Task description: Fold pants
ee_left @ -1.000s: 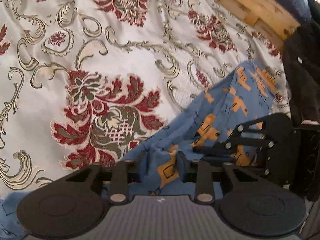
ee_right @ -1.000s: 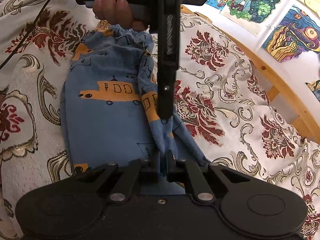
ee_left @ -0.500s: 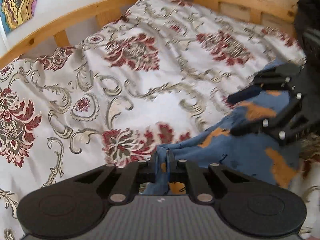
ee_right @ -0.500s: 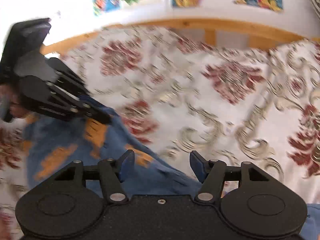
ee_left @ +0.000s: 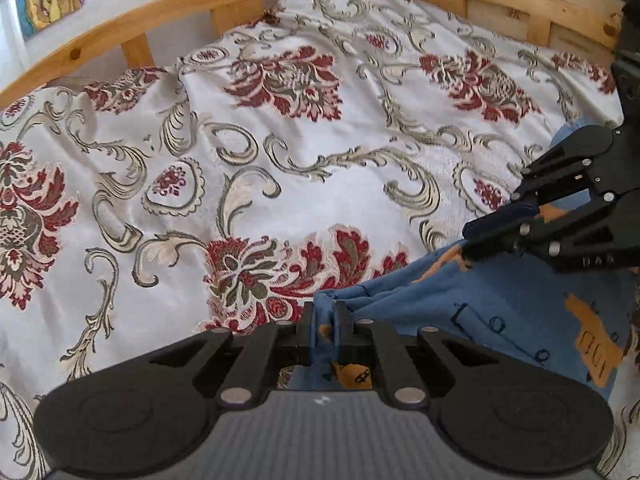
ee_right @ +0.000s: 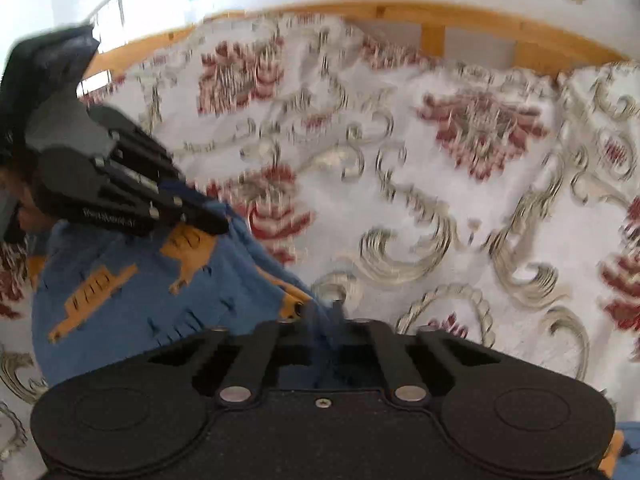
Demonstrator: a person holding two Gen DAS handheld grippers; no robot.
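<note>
The left gripper pinches an edge of the blue pants, which lie on a flowered bedspread; the right gripper bites another edge. In the blurred right view, the right gripper is clamped on the pants.

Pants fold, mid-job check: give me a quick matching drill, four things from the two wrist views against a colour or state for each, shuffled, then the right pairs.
Things:
1. pants
2. left gripper
3. bedspread
4. bed frame

Descriptions:
A. pale cloth with red flowers and scrolls
B. bare light wood
C. blue with orange prints
D. black, shut on a pinch of blue cloth

Pairs: 1-C, 2-D, 3-A, 4-B

The right gripper is likewise shut on the pants.
</note>
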